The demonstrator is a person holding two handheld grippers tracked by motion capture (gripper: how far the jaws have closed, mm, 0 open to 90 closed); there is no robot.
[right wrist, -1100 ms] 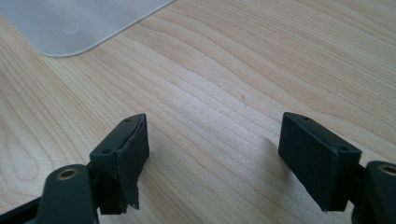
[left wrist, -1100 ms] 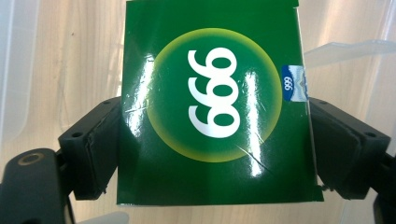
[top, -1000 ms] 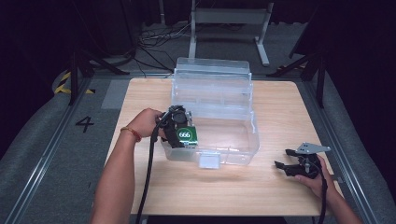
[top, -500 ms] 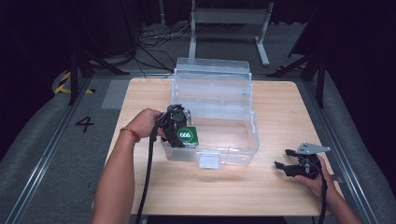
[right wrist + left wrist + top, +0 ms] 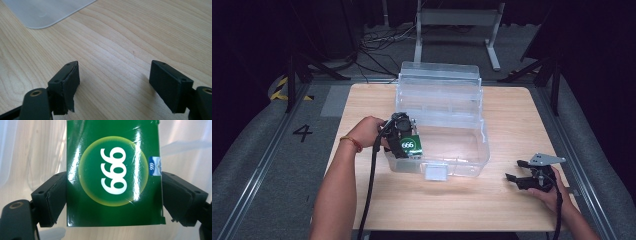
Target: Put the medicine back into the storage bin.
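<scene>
Green packet (image 5: 112,173) clamped between left jaws

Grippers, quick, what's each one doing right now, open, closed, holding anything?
Left gripper: closed on the green packet, at the near left corner of the clear plastic box.
Right gripper: open, holding nothing, over the wooden table.

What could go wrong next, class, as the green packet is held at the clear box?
1. The left claw grips the glossy green packet only by its side edges, so it might slip or buckle.
2. It sits at the near left corner of the clear box, so it could catch on the wall.
3. The right claw rests apart on the table, giving no support.
</scene>
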